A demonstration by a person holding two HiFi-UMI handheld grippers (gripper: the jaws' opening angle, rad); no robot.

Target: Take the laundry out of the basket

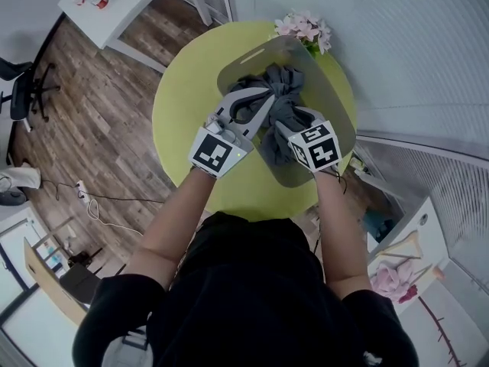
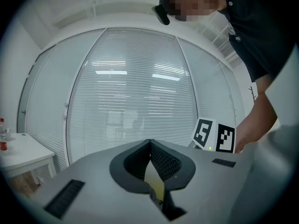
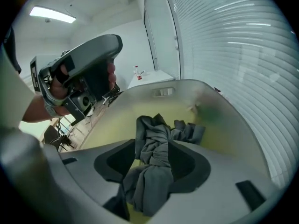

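Plainly the job has hardly begun: the dark grey laundry [image 1: 281, 82] all lies inside the translucent basket [image 1: 338, 105], which stands on the round yellow-green table [image 1: 183, 105], and nothing has been set down outside it. Every piece is left to lift out, as far as I can judge.

The right tool [image 3: 152, 146] tilts down into the basket with its jaws apart. A twisted fold of the laundry [image 3: 154, 143] runs up between them, but the pads are not clamped on it. The left tool [image 2: 149, 143] has its jaws closed tip to tip on nothing, and in the head view it sits over the basket's left rim.

The bundle is roped and bunched. Its long axis runs from the right tool away toward the basket's far wall [image 3: 224, 120], along the basket's own length.
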